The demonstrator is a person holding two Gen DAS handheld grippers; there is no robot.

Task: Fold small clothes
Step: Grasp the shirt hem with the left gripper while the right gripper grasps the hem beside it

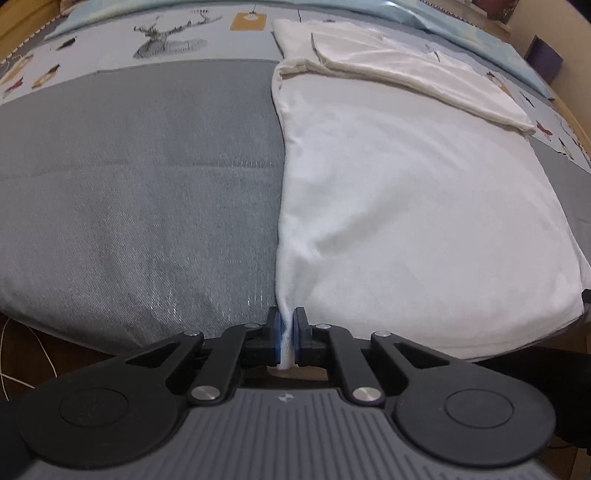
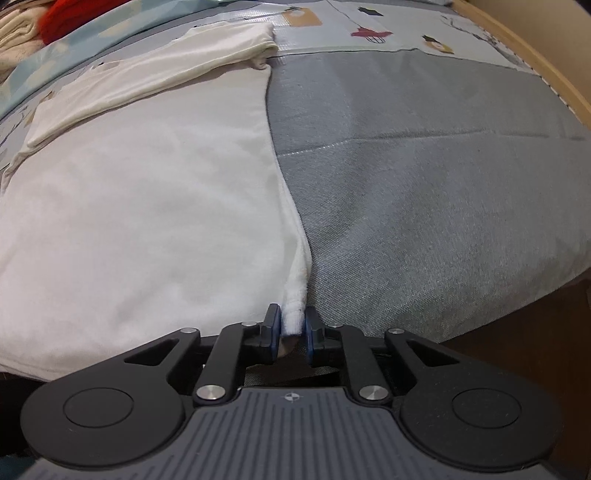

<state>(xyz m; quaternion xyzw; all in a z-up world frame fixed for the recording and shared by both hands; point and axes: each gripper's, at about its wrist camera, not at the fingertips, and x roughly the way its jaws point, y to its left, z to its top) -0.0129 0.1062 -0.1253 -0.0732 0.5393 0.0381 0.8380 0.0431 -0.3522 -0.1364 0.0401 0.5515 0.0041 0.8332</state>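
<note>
A white garment (image 1: 406, 206) lies flat on a grey bed cover (image 1: 140, 192), with its sleeves (image 1: 406, 70) folded across the far end. My left gripper (image 1: 287, 325) is shut on the garment's near left corner, and white cloth shows between its blue pads. In the right wrist view the same white garment (image 2: 147, 206) fills the left half of the picture. My right gripper (image 2: 293, 325) is shut on the near right corner, a bunched bit of hem pinched between its pads. Both corners sit at the bed's near edge.
A patterned sheet (image 1: 166, 40) with printed figures covers the far part of the bed. Red and cream clothes (image 2: 55, 18) are piled at the far left in the right wrist view. A wooden bed frame (image 2: 535, 59) runs along the right side. Dark floor (image 2: 517, 347) lies below the near edge.
</note>
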